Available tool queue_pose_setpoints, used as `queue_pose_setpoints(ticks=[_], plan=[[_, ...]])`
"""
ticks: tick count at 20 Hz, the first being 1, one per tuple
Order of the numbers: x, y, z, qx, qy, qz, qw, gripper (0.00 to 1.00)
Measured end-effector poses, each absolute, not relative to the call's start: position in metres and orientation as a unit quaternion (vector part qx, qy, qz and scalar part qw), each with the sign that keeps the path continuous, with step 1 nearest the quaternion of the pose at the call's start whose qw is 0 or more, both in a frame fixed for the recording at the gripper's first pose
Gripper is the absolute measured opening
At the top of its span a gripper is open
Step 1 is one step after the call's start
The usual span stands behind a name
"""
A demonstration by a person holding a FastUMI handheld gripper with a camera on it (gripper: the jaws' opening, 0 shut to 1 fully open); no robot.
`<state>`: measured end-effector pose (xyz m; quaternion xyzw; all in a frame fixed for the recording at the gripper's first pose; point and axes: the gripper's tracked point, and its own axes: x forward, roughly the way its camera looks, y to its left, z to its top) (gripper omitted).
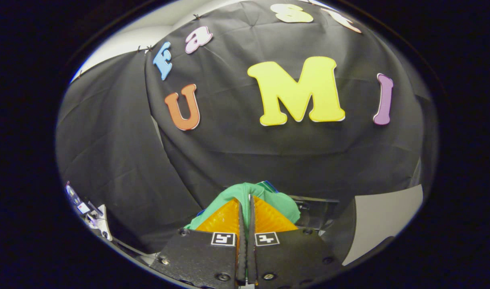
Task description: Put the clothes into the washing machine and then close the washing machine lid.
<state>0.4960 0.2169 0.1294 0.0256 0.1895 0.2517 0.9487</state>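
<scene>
My gripper is raised and points at the black cloth wall. Its two fingers stand pressed together with a thin fold of green cloth pinched between them. The green garment bunches up just beyond the fingertips and hangs to both sides of them, with a bit of blue showing at its top edge. A dark flat panel shows just right of the garment, behind it; I cannot tell whether it belongs to the washing machine.
The black cloth wall spreads across everything ahead. A pale surface lies low to the right. Some small equipment with labels sits low to the left.
</scene>
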Motion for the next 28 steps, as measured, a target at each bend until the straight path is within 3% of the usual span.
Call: queue_pose_setpoints(ticks=[16,28], plan=[[0.551,0.202,-0.064,0.052,0.317,0.122,0.939,0.05],[0.577,0.208,-0.119,0.053,0.355,0.092,0.929,0.05]])
